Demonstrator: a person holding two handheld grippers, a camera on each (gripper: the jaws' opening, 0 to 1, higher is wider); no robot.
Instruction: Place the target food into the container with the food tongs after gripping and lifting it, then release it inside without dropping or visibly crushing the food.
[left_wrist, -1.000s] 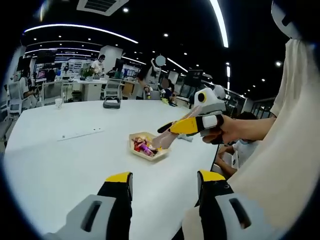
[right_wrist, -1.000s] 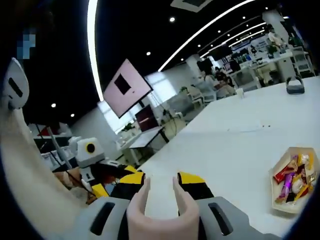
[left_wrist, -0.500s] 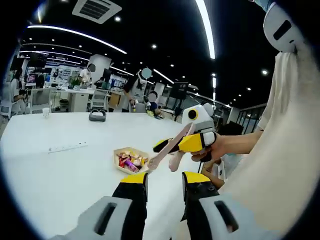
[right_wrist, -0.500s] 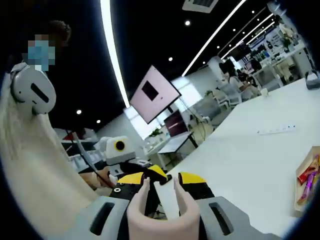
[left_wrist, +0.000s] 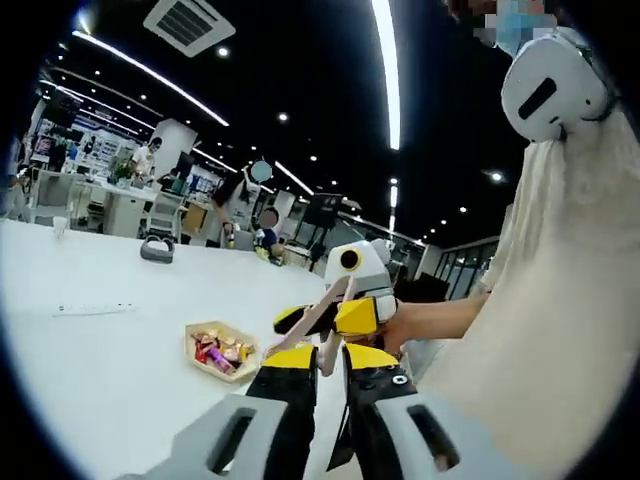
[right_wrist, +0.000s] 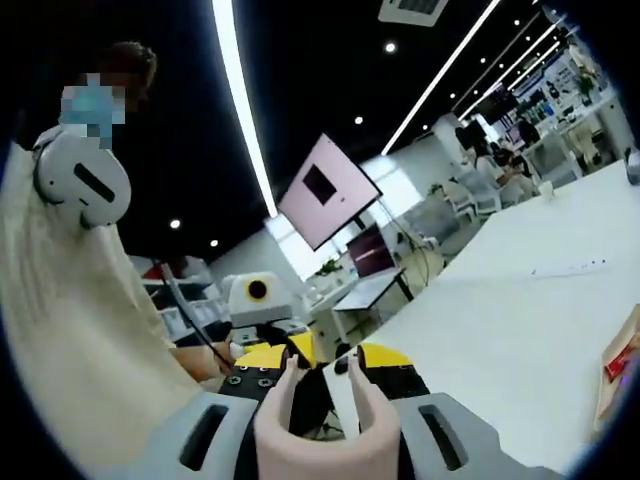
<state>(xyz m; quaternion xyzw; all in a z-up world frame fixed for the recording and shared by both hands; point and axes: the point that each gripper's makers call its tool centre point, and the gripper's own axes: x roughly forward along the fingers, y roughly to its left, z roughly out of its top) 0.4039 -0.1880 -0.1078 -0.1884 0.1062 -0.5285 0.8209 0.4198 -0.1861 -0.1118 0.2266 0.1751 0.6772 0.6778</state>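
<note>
A shallow paper tray (left_wrist: 190, 338) holding wrapped sweets (left_wrist: 218, 352) sits on the white table (left_wrist: 90, 390); its corner shows at the right edge of the right gripper view (right_wrist: 612, 372). My right gripper (right_wrist: 323, 358) is shut on pale pink food tongs (right_wrist: 320, 425), whose two arms rise between its jaws. It also shows in the left gripper view (left_wrist: 310, 320), holding the tongs (left_wrist: 337, 298) above the table's near edge, to the right of the tray. My left gripper (left_wrist: 330, 352) has its jaws almost together right in front of it and meets the tongs' tips (right_wrist: 320, 364).
A person in a pale top (left_wrist: 550, 320) holds both grippers at the table's near edge. A power strip (left_wrist: 90, 310) and a grey object (left_wrist: 155, 248) lie farther off on the table. Desks, chairs and people stand beyond. A pink screen (right_wrist: 325, 190) hangs behind.
My left gripper's jaws have gone from wide apart to nearly together. Both grippers have drawn close and face each other, away from the tray. The right gripper still holds the tongs.
</note>
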